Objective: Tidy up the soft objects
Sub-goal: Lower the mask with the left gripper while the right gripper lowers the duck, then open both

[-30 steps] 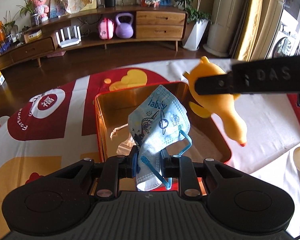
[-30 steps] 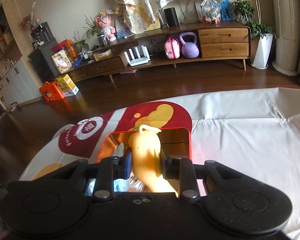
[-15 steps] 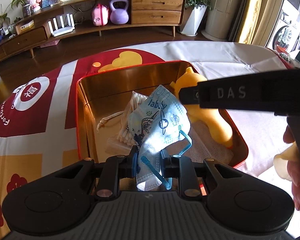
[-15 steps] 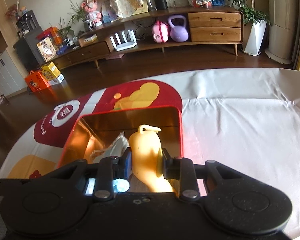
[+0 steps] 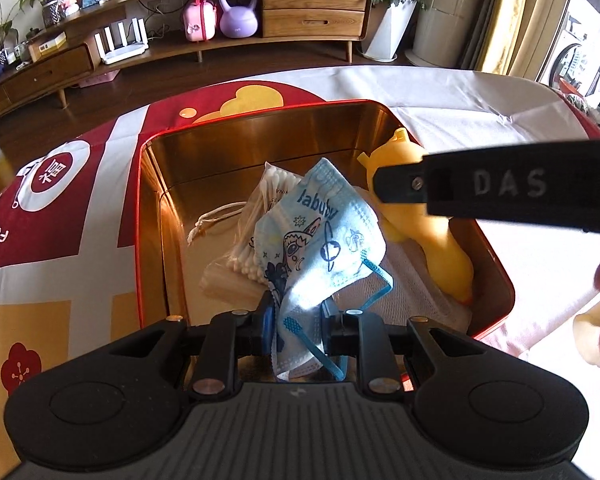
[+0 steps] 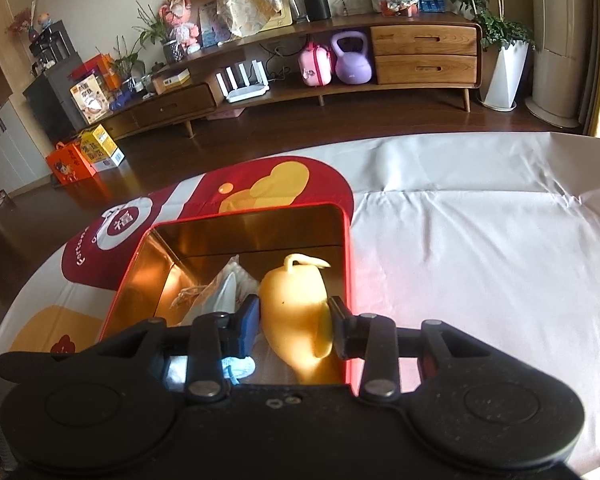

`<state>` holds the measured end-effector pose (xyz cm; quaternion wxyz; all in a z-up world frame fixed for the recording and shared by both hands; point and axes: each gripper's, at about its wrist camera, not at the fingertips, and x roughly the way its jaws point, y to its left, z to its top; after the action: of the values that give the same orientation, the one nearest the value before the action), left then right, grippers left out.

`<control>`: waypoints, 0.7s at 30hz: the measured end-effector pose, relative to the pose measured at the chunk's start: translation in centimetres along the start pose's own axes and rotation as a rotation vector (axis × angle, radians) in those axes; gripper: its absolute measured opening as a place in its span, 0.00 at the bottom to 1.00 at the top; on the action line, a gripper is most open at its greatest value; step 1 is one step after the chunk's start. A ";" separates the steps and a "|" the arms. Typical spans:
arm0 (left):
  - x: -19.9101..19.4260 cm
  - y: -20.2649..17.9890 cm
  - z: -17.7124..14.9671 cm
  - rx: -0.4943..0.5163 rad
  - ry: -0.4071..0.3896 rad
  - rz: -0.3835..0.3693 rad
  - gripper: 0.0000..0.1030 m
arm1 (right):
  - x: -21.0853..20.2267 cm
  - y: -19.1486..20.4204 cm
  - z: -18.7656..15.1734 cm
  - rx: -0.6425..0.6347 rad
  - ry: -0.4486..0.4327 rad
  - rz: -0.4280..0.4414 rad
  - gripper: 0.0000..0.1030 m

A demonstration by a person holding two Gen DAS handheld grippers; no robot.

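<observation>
Clamping a crumpled blue face mask (image 5: 320, 240) tight in the left gripper (image 5: 298, 316), holding it just above the near end of the red tin (image 5: 148, 240), its ear loop dangling below the pads. Blocking part of the tin's floor with that mask in the left view.

Having just been opening the right gripper (image 6: 294, 316) around a yellow rubber toy (image 6: 292, 300); pads lying at the toy's two sides, whether pressing or only touching being impossible to tell. Reaching across the left view with the right gripper's black finger, hiding the toy's middle.

Lying inside the tin along its right wall, the toy resting on a white mesh cloth (image 5: 412, 276). Sitting further in, beside the mask: a packet of cotton swabs (image 5: 252, 240) and a pale drawstring (image 5: 216, 220).

Standing on a red, white and yellow tablecloth (image 5: 60, 232), the tin well inside its edges.

Beyond the table, across dark wooden floor: running along the wall, a long wooden sideboard (image 6: 420, 60), carrying a purple kettlebell (image 5: 238, 12), a pink case (image 5: 199, 20) and a white router (image 6: 246, 84), with a potted plant (image 6: 504, 76) beside its right end.
</observation>
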<state>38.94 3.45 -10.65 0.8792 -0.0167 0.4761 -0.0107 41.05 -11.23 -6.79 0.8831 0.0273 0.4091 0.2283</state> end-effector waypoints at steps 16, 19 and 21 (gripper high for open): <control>-2.0 -0.5 -0.2 -0.010 -0.015 0.027 0.55 | -3.7 0.0 0.0 0.002 -0.034 0.036 0.50; -2.9 -0.5 -0.3 -0.020 -0.059 0.028 0.74 | -4.6 0.1 -0.1 -0.003 -0.044 0.044 0.50; -3.3 -0.5 -0.3 -0.026 -0.061 0.029 0.74 | -5.2 0.1 -0.2 -0.002 -0.046 0.050 0.50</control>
<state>36.89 3.05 -8.01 0.8930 -0.0217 0.4494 0.0086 37.91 -13.35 -3.20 0.8863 0.0419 0.3878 0.2498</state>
